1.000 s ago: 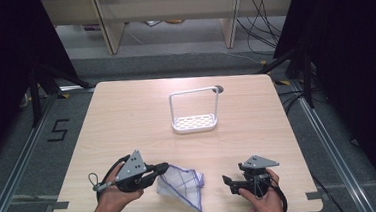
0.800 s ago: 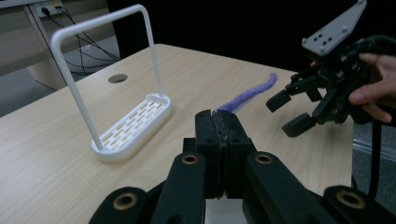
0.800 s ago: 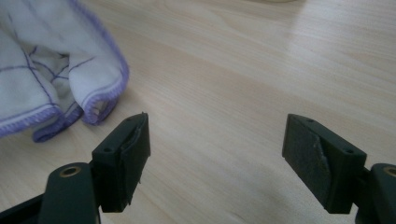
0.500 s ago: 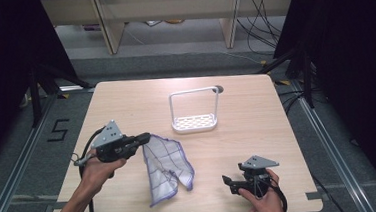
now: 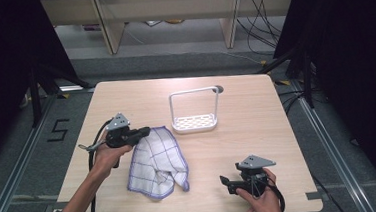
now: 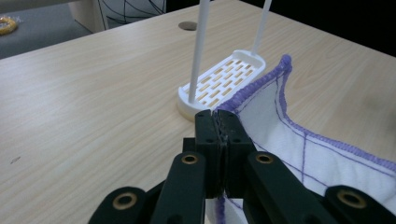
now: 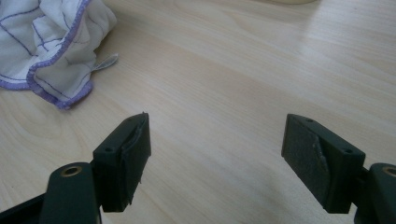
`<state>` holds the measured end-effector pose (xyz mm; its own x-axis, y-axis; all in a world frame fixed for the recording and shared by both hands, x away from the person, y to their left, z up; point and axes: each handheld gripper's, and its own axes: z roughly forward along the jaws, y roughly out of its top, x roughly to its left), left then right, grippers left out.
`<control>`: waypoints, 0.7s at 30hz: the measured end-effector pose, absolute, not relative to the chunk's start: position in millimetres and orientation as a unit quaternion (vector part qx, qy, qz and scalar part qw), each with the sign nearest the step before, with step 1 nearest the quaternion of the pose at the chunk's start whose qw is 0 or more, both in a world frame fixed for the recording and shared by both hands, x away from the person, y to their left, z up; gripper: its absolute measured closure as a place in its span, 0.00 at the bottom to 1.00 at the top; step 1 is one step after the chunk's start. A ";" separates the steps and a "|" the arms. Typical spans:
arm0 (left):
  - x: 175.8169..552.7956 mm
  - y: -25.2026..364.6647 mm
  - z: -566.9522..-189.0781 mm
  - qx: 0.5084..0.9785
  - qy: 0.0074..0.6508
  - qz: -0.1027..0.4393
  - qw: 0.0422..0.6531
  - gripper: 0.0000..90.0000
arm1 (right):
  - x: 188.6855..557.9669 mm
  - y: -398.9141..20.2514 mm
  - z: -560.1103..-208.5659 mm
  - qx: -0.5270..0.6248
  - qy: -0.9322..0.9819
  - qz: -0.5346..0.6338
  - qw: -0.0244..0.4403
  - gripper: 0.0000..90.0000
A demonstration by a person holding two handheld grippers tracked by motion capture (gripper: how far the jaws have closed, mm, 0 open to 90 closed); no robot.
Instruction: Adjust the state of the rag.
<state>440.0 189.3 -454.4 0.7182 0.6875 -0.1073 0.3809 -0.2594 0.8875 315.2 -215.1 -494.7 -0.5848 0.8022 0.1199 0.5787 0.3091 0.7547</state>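
Observation:
A white cloth with purple grid lines and purple hem [image 5: 156,163] lies spread on the wooden table, one corner lifted. My left gripper [image 5: 145,132] is shut on that corner; in the left gripper view the hem [image 6: 261,84] runs out from between the closed jaws, whose tips [image 6: 223,122] meet on the fabric. A white slotted rack with a wire hoop [image 5: 194,111] stands just beyond the cloth, close ahead [image 6: 224,79] of the left gripper. My right gripper [image 5: 225,180] rests near the table's front right, open with nothing between its fingers [image 7: 217,135]. The cloth's bunched edge [image 7: 51,51] lies to its left.
The table [image 5: 257,126] has a round cable hole [image 5: 219,89] behind the rack. Its front edge is close to the right hand. Beyond the far edge are shelving legs and cables on the floor.
My left gripper has carried the cloth corner away from the front edge toward the rack, and the cloth has spread out on the table. The right gripper has stayed put.

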 end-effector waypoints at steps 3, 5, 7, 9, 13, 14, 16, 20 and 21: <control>446.7 191.2 -464.9 0.779 0.355 0.148 0.495 0.97 | 316.1 -208.1 -493.1 0.428 0.793 0.415 0.130 0.28; 448.7 192.0 -470.6 0.783 0.359 0.147 0.487 0.96 | 316.3 -206.6 -492.0 0.422 0.796 0.414 0.132 0.28; 451.2 194.6 -481.5 0.790 0.365 0.145 0.471 0.96 | 315.5 -196.7 -488.5 0.405 0.803 0.416 0.131 0.29; 451.8 196.1 -488.2 0.789 0.370 0.133 0.472 0.94 | 315.2 -191.5 -488.2 0.392 0.808 0.419 0.132 0.29; 451.1 197.2 -493.0 0.790 0.369 0.125 0.473 0.74 | 314.8 -188.6 -488.3 0.392 0.810 0.415 0.132 0.29; 450.5 198.6 -492.1 0.790 0.372 0.122 0.471 0.74 | 314.8 -188.6 -488.3 0.392 0.810 0.415 0.132 0.29; 446.4 203.8 -486.5 0.786 0.392 0.123 0.461 0.49 | 315.4 -189.0 -488.1 0.395 0.810 0.415 0.126 0.29; 421.7 224.0 -476.8 0.776 0.417 0.114 0.459 0.38 | 316.9 -186.9 -485.4 0.393 0.804 0.430 0.119 0.29; 410.0 230.3 -476.8 0.778 0.422 0.111 0.452 0.35 | 317.3 -183.8 -484.9 0.390 0.803 0.436 0.113 0.28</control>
<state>410.0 230.3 -476.8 0.6185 0.7572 -0.2101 0.5568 -0.2337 0.7971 317.3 -183.8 -484.9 -0.6700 0.7250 0.1594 0.5280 0.3144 0.7889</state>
